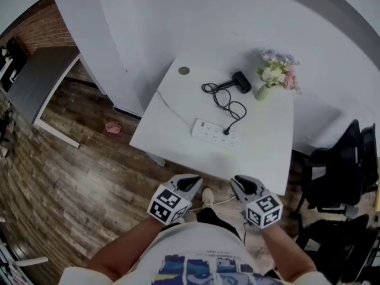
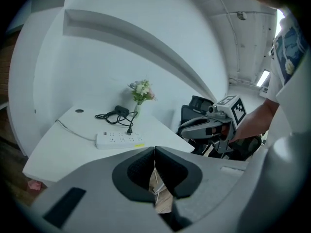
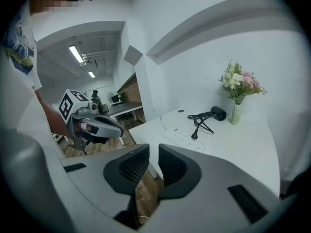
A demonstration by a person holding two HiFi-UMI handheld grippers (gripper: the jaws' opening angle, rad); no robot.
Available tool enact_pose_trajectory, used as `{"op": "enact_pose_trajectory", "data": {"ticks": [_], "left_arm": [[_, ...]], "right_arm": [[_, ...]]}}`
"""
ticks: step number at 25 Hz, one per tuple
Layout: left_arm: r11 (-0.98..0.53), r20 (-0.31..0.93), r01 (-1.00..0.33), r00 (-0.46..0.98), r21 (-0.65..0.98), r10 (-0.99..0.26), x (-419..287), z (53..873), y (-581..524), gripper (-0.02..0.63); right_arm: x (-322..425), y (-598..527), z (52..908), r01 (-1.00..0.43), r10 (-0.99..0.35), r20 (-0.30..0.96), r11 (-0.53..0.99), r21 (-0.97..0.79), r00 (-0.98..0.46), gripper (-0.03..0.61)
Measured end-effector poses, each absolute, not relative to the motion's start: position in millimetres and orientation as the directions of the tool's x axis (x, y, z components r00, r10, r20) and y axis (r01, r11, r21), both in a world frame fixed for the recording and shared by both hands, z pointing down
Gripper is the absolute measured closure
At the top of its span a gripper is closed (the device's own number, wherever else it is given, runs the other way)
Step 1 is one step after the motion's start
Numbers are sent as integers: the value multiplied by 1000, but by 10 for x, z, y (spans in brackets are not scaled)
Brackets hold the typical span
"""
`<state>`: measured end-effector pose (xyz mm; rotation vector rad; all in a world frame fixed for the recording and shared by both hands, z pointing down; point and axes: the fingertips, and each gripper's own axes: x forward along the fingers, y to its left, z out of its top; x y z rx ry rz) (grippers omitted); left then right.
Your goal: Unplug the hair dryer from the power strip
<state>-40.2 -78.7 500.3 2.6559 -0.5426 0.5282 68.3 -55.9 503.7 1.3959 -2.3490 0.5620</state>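
One black hair dryer (image 1: 241, 82) is seen lying on the far part of the white worktop (image 1: 261, 153), just beside a single vase (image 1: 263, 92) of flowers (image 1: 278, 73). In the head view its long axis is laid roughly across the picture. The thick end is turned toward the vase, and the thinner end points left, where the cord (image 1: 209, 88) leaves it. The cord is gathered in loose loops and is led down to one plug (image 1: 226, 131). The plug is seated in one white power strip (image 1: 215, 133), near that strip's right end. The strip's long axis is also laid across the picture, dipping slightly to the right.

Two grippers are held side by side over the wooden floor (image 1: 77, 177), short of the worktop's near edge and well apart from the strip. The left gripper (image 2: 154, 152) is seen with its fingers (image 2: 138, 171) brought together at the tips, and nothing is caught between them. The right gripper (image 3: 153, 148) is seen with its fingers (image 3: 172, 166) parted by a narrow gap, in which nothing is held.
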Motion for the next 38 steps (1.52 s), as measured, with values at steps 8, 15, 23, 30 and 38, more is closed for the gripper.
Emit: {"op": "enact_pose_trajectory", "data": {"ticks": [8,15,23,30,38], "left_arm": [[-825,479,-496,813,271,-331,-96,5187,-1389,609],[-796,517,-543,778,266,-358,70,5409,-1708,609],[-760,563,-592,736,267,-376,221,5681,-1984,611],[-749,592,-615,708,248,-386,349,5849,-2224,611],[-742,624,-627,684,237,-379,492,6056,-2455,611]], "right_arm": [[1074,-1225,5247,-863,-696,525,472,-180,-490,509],[1310,-1621,5420,-843,-661,545,504,-187,-516,502],[1449,-1963,5614,-819,-621,563,537,-201,-545,495],[1537,-2240,5754,-806,-599,573,553,-209,-559,489],[1583,-2485,5924,-792,-568,589,565,-229,-575,474]]}}
